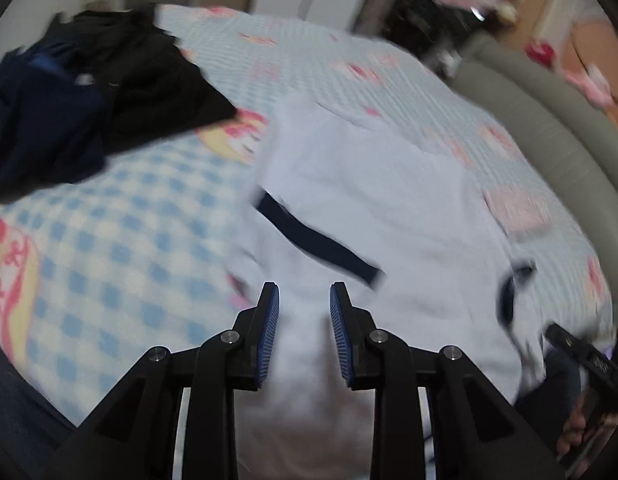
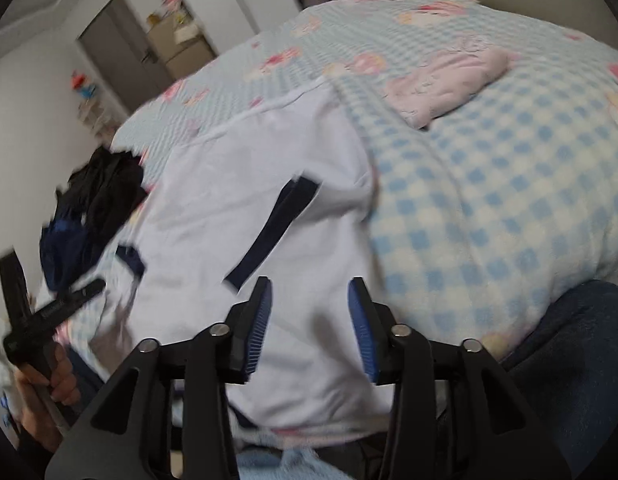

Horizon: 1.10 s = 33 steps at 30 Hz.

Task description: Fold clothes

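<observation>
A white shirt (image 1: 373,200) with dark navy trim lies spread on the bed; it also shows in the right wrist view (image 2: 237,200). My left gripper (image 1: 304,300) is open and empty, hovering just over the shirt's near part. My right gripper (image 2: 309,294) is open and empty over the shirt's near edge. The right gripper shows at the lower right of the left wrist view (image 1: 581,356), and the left gripper at the lower left of the right wrist view (image 2: 53,308), held in a hand. Both views are motion-blurred.
A pile of black and navy clothes (image 1: 81,92) lies on the bed to the left, also seen in the right wrist view (image 2: 89,208). A blue-checked blanket (image 2: 509,200) and a pink cloth (image 2: 449,80) lie on the bed. A grey headboard (image 1: 549,132) curves along one side.
</observation>
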Each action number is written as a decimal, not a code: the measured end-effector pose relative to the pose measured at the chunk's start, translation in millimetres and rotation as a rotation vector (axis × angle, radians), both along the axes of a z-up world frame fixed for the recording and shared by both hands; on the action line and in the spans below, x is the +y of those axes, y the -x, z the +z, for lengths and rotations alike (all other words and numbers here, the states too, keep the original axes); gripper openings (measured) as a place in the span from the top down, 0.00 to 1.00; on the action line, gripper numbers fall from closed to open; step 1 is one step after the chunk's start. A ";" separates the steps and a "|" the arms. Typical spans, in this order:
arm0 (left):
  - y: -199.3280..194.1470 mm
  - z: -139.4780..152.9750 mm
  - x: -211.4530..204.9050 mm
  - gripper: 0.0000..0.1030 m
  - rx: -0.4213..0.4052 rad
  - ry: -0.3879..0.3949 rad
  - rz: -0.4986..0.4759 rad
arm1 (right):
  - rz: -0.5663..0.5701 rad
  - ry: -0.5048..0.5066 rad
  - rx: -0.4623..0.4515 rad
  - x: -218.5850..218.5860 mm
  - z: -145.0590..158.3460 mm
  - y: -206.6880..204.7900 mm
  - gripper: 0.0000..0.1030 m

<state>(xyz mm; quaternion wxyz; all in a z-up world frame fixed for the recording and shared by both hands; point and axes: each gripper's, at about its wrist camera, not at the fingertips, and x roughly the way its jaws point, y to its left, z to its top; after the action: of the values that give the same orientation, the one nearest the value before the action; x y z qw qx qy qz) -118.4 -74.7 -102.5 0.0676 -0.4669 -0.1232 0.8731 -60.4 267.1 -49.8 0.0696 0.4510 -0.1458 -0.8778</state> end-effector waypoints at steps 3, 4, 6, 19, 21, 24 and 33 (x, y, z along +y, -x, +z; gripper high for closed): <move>-2.6 -22.3 8.6 0.74 -0.098 -0.003 -0.018 | 0.016 0.003 -0.089 -6.2 -24.1 -8.8 0.58; -12.0 -15.2 5.4 0.74 -0.061 -0.058 -0.013 | 0.014 0.040 -0.100 -4.7 -27.8 -14.7 0.58; -34.3 0.7 0.1 0.71 0.024 -0.165 -0.013 | 0.025 0.091 -0.045 -1.3 -18.5 -29.6 0.58; 5.7 18.7 157.5 0.72 0.016 -0.226 -0.402 | -0.069 -0.026 -0.018 25.5 -10.6 -14.9 0.58; 10.8 14.5 181.4 0.72 0.003 -0.197 -0.428 | -0.079 -0.035 -0.066 30.2 -21.8 -16.3 0.58; 14.6 1.9 201.1 0.72 -0.031 -0.077 -0.408 | -0.107 -0.024 -0.147 39.2 -40.8 -17.6 0.58; 32.2 36.3 210.9 0.75 0.068 0.088 -0.398 | -0.034 0.003 0.044 58.9 1.7 16.7 0.57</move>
<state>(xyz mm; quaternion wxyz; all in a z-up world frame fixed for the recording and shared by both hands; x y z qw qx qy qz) -150.6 136.3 -66.2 0.2225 -0.4546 0.0123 0.8624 -77.1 326.0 -48.1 0.0586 0.4291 -0.1533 -0.8882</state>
